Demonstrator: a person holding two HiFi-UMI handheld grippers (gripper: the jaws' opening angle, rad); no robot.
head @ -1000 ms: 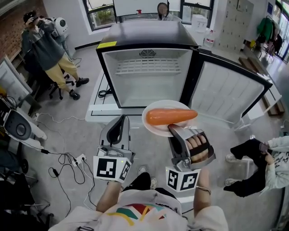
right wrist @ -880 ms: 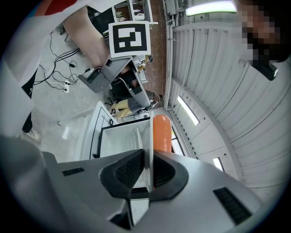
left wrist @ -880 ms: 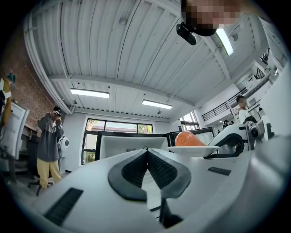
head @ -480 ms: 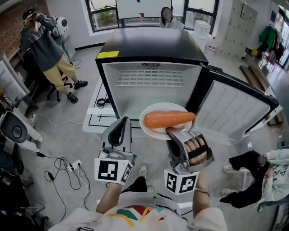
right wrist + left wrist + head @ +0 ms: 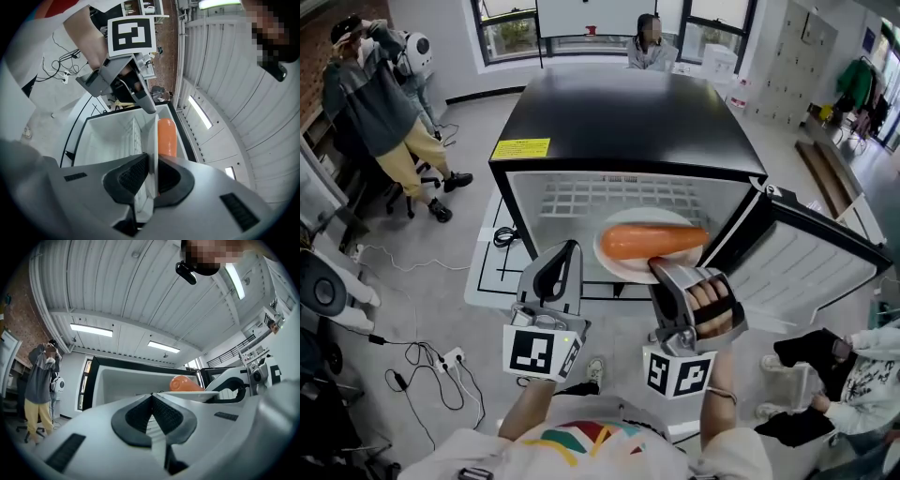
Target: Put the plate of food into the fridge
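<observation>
A white plate carrying an orange carrot is level in front of the open fridge, at the mouth of its white inside. My right gripper is shut on the plate's near rim. In the right gripper view the plate runs edge-on between the pads, with the carrot beside it. My left gripper is left of the plate, shut and empty; its pads meet in the left gripper view, where the carrot shows to the right.
The fridge door stands open to the right. A wire shelf lies inside at the back. A person stands at the far left, another behind the fridge, a third at the right. Cables lie on the floor at the left.
Both grippers and the plate have come closer to the fridge; the plate now sits over the opening's front edge. The grip on the plate is unchanged.
</observation>
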